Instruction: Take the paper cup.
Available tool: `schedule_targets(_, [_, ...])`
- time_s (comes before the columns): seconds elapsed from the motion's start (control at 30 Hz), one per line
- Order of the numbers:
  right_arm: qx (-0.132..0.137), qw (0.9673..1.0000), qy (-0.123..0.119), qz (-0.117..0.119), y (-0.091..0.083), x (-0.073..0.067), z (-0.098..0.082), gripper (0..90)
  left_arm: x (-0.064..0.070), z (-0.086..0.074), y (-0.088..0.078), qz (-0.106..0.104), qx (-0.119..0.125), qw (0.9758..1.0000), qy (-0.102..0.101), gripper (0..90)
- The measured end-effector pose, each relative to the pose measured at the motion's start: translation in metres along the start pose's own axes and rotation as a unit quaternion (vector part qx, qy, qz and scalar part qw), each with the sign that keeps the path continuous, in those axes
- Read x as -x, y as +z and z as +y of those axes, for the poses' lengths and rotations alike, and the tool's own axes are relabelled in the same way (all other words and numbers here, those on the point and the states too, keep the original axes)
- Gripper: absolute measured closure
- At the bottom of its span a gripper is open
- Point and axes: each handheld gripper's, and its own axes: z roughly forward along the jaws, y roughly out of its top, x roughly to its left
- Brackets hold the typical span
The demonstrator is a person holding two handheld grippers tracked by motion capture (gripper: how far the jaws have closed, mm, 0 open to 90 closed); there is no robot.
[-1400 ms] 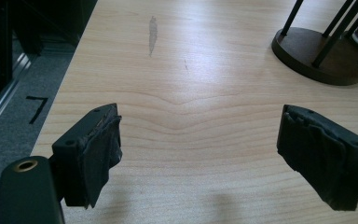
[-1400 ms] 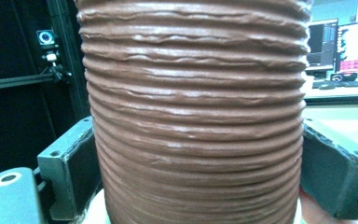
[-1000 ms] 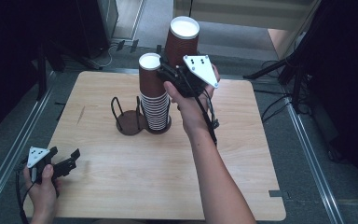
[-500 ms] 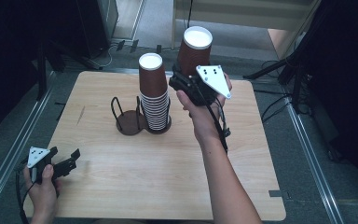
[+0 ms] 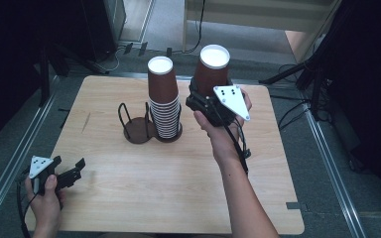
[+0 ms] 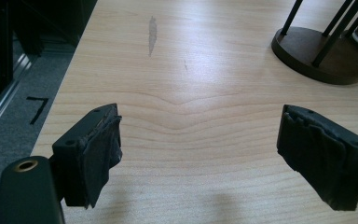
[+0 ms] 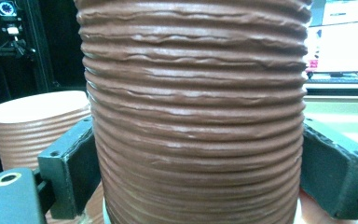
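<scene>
Right gripper [image 5: 202, 97] jaws clamped on a brown ribbed cup [image 5: 212, 70], upside down, held in the air just right of the cup stack [image 5: 163, 101] on the bench [image 5: 178, 183]. Left gripper [image 5: 72, 173] rests near the bench corner, jaws apart, nothing between.

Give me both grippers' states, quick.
Left gripper: open, nothing between the jaws, low over the table.
Right gripper: shut on the brown ribbed cup, upside down.
</scene>
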Motion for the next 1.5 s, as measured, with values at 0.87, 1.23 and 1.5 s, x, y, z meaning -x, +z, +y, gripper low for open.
schedule_targets(0.87, [-0.014, 0.9997, -0.017, -0.004, -0.035, 0.005, -0.042, 10.6, 0.000, 0.000, 0.000, -0.001, 0.002, 1.0000, -0.003, 14.1])
schedule_targets(1.23, [-0.022, 0.9996, -0.016, 0.002, -0.045, 0.003, -0.059, 10.6, -0.002, 0.000, 0.000, -0.008, 0.000, 0.9999, -0.006, 14.1])
schedule_targets(1.5, [-0.031, 0.9994, -0.013, 0.002, -0.054, 0.007, -0.072, 10.6, -0.002, 0.000, 0.000, -0.010, 0.003, 0.9999, -0.005, 14.1])
